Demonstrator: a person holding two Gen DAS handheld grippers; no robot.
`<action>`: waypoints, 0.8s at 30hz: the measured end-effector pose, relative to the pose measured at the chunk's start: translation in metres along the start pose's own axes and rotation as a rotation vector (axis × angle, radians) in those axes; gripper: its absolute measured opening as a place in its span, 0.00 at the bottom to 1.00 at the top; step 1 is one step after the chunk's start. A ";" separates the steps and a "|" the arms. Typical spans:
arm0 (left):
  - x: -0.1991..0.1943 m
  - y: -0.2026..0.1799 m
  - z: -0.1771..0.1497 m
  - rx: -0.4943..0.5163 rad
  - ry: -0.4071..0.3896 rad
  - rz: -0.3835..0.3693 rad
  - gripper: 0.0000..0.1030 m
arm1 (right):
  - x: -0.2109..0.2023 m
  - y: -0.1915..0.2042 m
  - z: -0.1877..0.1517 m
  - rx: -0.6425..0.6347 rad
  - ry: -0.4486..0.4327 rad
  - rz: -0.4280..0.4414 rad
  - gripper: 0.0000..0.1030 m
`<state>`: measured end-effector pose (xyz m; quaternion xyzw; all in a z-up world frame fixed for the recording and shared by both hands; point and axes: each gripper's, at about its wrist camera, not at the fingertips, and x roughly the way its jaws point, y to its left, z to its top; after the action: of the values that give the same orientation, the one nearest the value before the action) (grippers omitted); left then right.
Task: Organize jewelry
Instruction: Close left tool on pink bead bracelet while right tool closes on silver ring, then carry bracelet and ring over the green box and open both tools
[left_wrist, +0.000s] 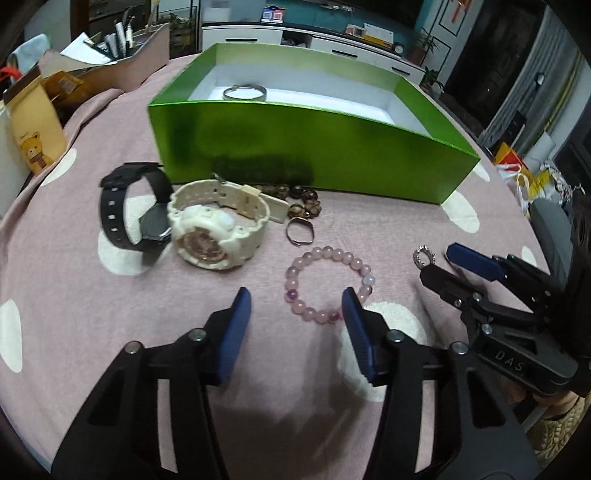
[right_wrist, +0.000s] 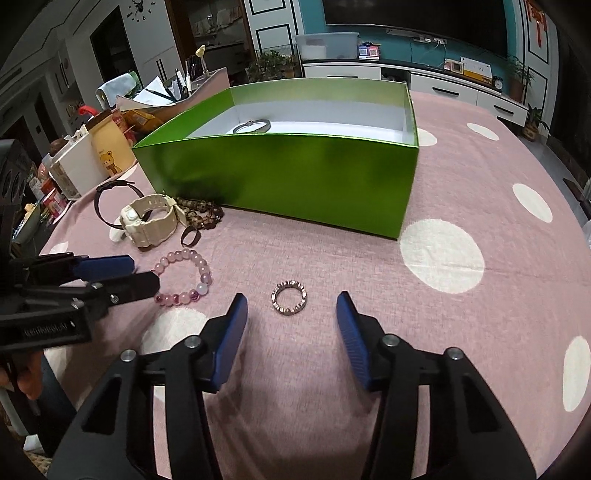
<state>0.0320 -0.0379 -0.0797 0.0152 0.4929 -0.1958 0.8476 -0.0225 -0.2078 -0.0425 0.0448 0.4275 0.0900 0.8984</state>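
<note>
both grippers sit lowest in their own views, each with its jaws spread wide and nothing between the pads. left gripper (left_wrist: 297, 301) hovers over the pink bead bracelet (left_wrist: 330, 284), one pad overlapping the bracelet's right edge in the picture, though i cannot tell whether it touches. right gripper (right_wrist: 291, 306) hangs just short of the sparkly ring (right_wrist: 289, 297), which lies flat on the tabletop (right_wrist: 480, 206) between the two pads.

going left to right along the pink, white-dotted cloth: black watch (left_wrist: 127, 210), white watch (left_wrist: 214, 229) touching it, a string of brown beads (left_wrist: 301, 201) tucked against the green box (left_wrist: 314, 158), a small dark ring (left_wrist: 300, 230), then the pink bracelet, then the sparkly ring well apart on the right.

as for progress, i'd judge it barely begun: only a silver bangle (left_wrist: 244, 92) lies inside the box, near its back left corner, while six pieces are outside on the cloth. likely next are the bracelet for the left and the ring for the right.

readable writing is scarce: "das" is moulded on the right gripper's body in the left view; the lettering on the left gripper's body in the right view is too blurred to read. a yellow bag (right_wrist: 110, 147) at the left shows a cartoon bear, its text illegible.
</note>
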 end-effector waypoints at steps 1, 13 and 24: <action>0.002 -0.001 0.000 0.004 0.002 0.002 0.45 | 0.002 0.001 0.001 -0.009 0.001 -0.007 0.44; 0.008 -0.013 -0.002 0.101 -0.045 0.086 0.15 | 0.007 0.004 0.001 -0.043 -0.016 -0.055 0.20; -0.010 0.005 -0.004 -0.008 -0.055 -0.046 0.07 | -0.012 -0.006 0.002 0.012 -0.060 -0.044 0.20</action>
<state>0.0258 -0.0287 -0.0742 -0.0051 0.4706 -0.2138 0.8560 -0.0273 -0.2163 -0.0332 0.0434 0.4020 0.0662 0.9122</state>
